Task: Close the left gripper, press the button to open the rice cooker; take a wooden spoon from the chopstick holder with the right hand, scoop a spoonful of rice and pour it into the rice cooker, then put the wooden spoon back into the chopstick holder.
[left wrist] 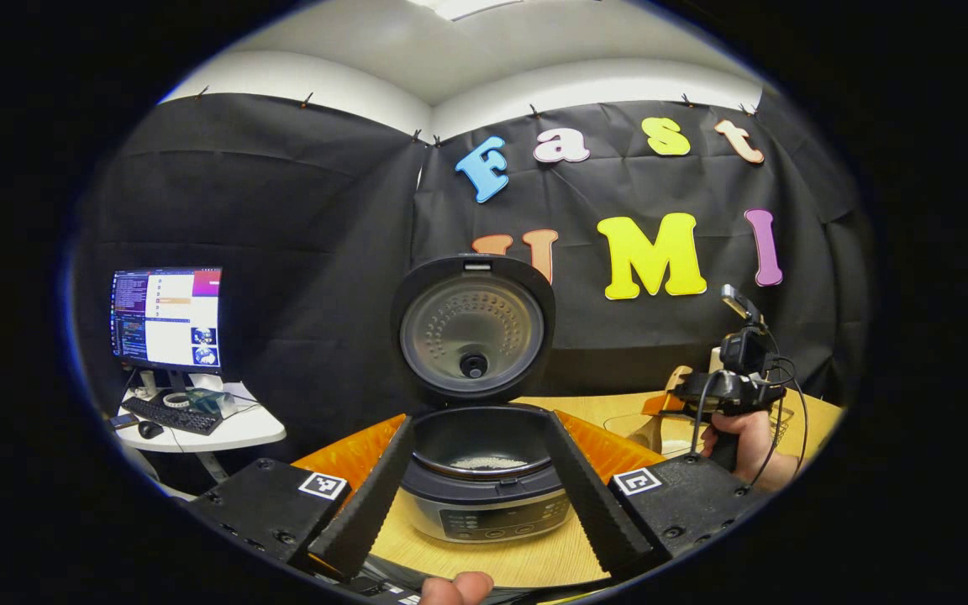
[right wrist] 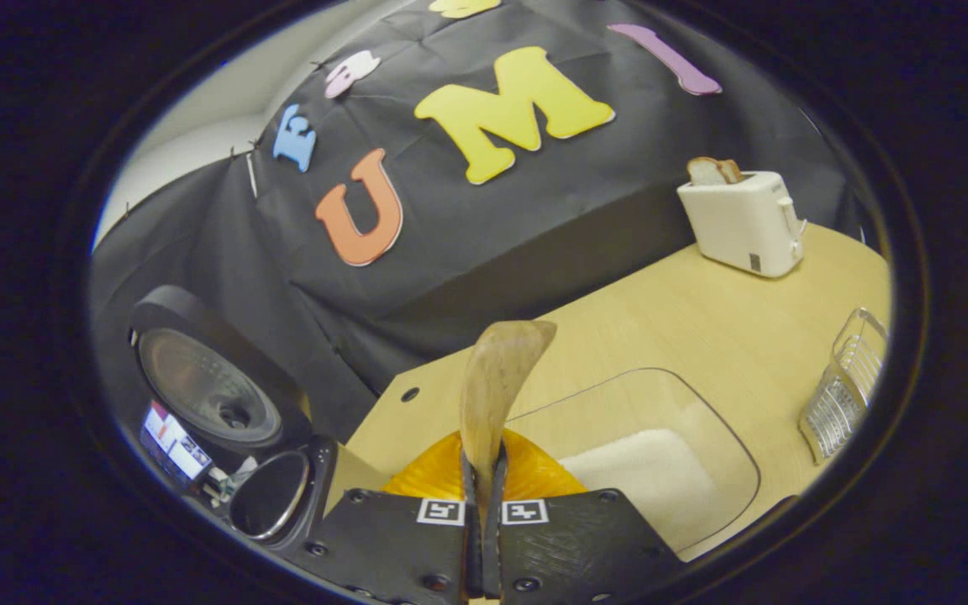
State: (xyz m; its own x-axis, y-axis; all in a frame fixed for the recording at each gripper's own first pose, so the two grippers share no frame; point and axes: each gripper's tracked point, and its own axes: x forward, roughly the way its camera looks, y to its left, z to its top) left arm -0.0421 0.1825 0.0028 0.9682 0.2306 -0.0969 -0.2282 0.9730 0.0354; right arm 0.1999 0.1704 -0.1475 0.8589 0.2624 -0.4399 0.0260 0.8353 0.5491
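Wooden spoon pinched by right gripper; left gripper spread (flanking rice cooker).

We can read no words, brands or numbers here. The cooker has a front panel with small marks, too fine for us to make out. Square black-and-white coded tags sit on the left tongs and the right tongs; they carry patterns, no letters. The toaster has a dark mark we cannot read.
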